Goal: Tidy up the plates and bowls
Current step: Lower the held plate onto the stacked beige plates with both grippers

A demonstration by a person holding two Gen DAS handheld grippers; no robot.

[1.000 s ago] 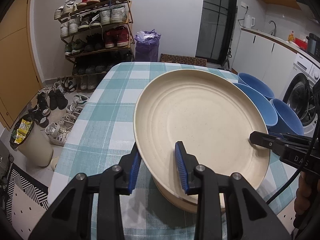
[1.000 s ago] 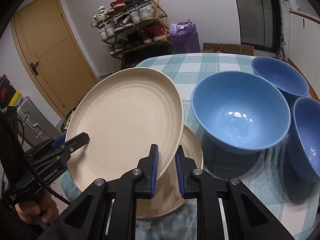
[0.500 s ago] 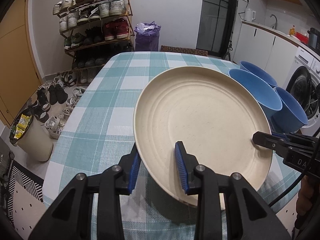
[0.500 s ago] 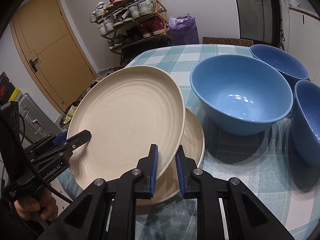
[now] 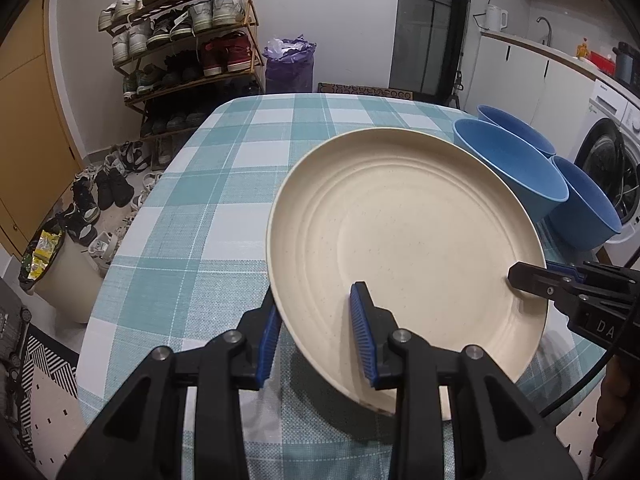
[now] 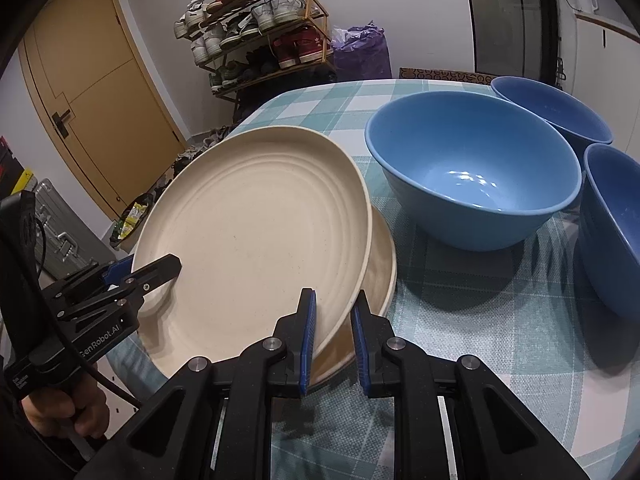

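1. While both grippers hold it by opposite edges, the large round cream plate with ringed ridges (image 6: 256, 240) hangs tilted just above a second cream plate (image 6: 382, 272) lying on the table.
2. The left gripper (image 5: 318, 334) has its blue pads closed on the near left rim of the upper plate, one pad above and one below.
3. The right gripper (image 6: 333, 336) is almost shut, pinching the plate's rim on the other side.
4. Just beside the plates stands a wide light blue bowl (image 6: 472, 172); two darker blue bowls (image 6: 556, 108) are close behind and beside it.
5. Everything is on a table with a teal and white checked cloth (image 5: 208, 208).
6. Behind the table, a shoe rack (image 5: 180, 40) stands against the wall.
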